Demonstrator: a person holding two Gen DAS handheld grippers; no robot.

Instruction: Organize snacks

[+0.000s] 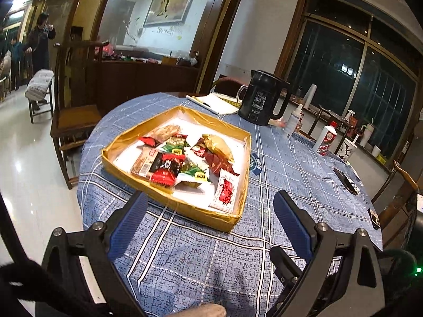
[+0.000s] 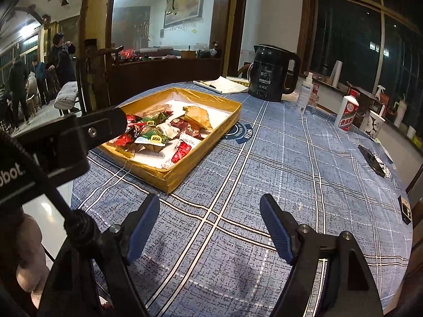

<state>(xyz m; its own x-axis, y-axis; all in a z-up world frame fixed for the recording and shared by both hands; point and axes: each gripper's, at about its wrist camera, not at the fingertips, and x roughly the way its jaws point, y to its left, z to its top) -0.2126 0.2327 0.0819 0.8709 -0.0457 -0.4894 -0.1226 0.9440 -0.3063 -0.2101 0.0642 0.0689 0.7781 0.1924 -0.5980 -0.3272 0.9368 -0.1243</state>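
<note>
A shallow gold-walled box point(image 1: 185, 207) with a white floor sits on the blue checked tablecloth point(image 1: 211, 259). Several wrapped snacks lie in it: red, green and brown packets, a gold packet point(image 1: 218, 145) and a white-and-red packet point(image 1: 224, 187). My left gripper point(image 1: 210, 196) hovers open just before the box's near wall, nothing between its blue pads. In the right wrist view the box point(image 2: 169, 177) lies ahead to the left with the gold packet point(image 2: 197, 116) inside. My right gripper point(image 2: 210, 198) stands open over bare cloth, to the right of the box's near corner. The left gripper's black body point(image 2: 100, 126) hides the box's left part.
A black kettle point(image 1: 261, 97) and a notebook with a pen point(image 1: 214, 103) stand behind the box. A spray bottle point(image 1: 293, 121), a white bottle with a red label point(image 1: 326, 140) and a paper cup point(image 1: 346, 150) line the right. A wooden chair point(image 1: 76, 116) stands left; people point(image 1: 41, 39) are far off.
</note>
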